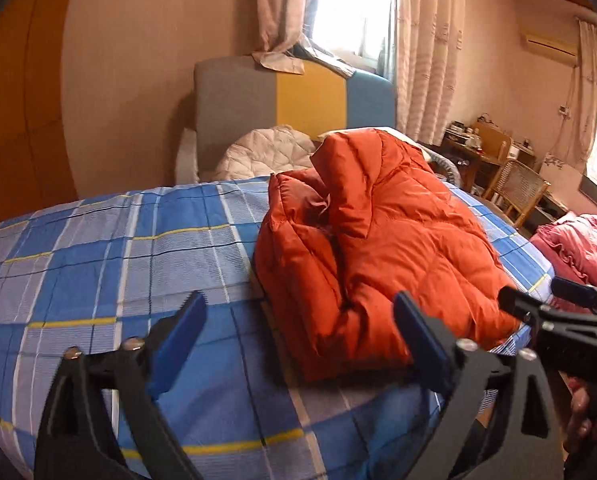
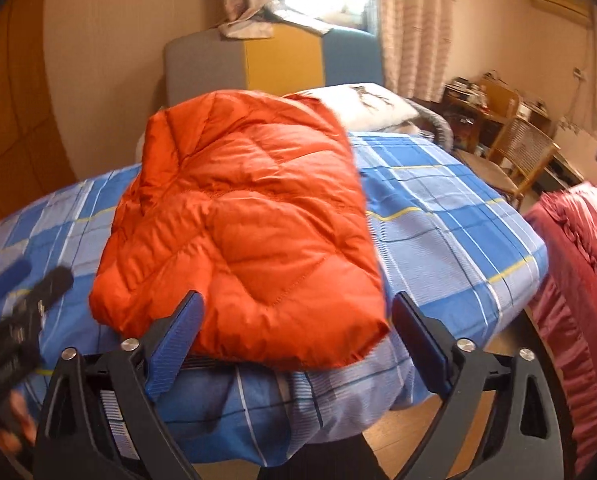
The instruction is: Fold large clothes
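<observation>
Black tool [image 1: 300, 312] frames, blue ribbed pads [image 2: 174, 342], silver screws.

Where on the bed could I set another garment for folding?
Free: the blue plaid bedsheet left of the folded orange puffer jacket, running back to the white quilted pillow. A narrower strip lies right of the jacket. Crowded: the near right corner, where the jacket sits at the edge.

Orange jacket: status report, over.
Left gripper open, empty. Right gripper open, empty. Orange jacket folded on plaid bed, nothing on it.
</observation>
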A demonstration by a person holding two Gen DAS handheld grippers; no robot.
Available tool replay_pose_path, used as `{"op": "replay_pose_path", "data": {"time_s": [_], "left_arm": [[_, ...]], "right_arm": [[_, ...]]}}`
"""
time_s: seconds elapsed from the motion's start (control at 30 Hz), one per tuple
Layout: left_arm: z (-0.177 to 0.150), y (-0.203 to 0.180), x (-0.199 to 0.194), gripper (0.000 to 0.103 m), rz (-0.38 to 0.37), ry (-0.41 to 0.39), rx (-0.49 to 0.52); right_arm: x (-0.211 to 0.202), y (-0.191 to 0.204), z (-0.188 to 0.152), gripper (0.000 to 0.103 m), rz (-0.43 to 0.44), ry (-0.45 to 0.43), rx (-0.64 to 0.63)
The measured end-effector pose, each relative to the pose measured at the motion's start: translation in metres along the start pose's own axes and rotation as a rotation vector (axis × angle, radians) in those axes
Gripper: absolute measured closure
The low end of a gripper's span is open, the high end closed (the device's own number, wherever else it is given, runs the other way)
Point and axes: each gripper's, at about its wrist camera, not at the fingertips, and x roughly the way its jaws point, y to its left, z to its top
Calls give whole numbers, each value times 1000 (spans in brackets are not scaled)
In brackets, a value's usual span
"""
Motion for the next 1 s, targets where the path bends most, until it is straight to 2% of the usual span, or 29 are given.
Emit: {"op": "replay_pose_path", "data": {"time_s": [0.1,0.27,0.5,0.77,0.9,1.0], "left_arm": [[-6,-11,-10,2,4,-18,22],[-12,-24,-27,2,19,-49,38],[-21,-22,-41,2,41,-52,-9],[-25,-32,-51,2,119,-75,23],[-27,-32,-52,2,117,-50,-8],[-27,-29,-50,2,86,-18,-34]], "right_arm": [[-7,-6,-4,3,-14,-9,24],[-14,-8,-11,3,-31,-17,11],[-23,-8,-21,3,-38,-48,-13],[-31,-5,-23,3,-41,-84,-35],[-31,-5,-23,3,-41,-87,-34],[-31,-6,-23,3,-40,-87,-26]]}}
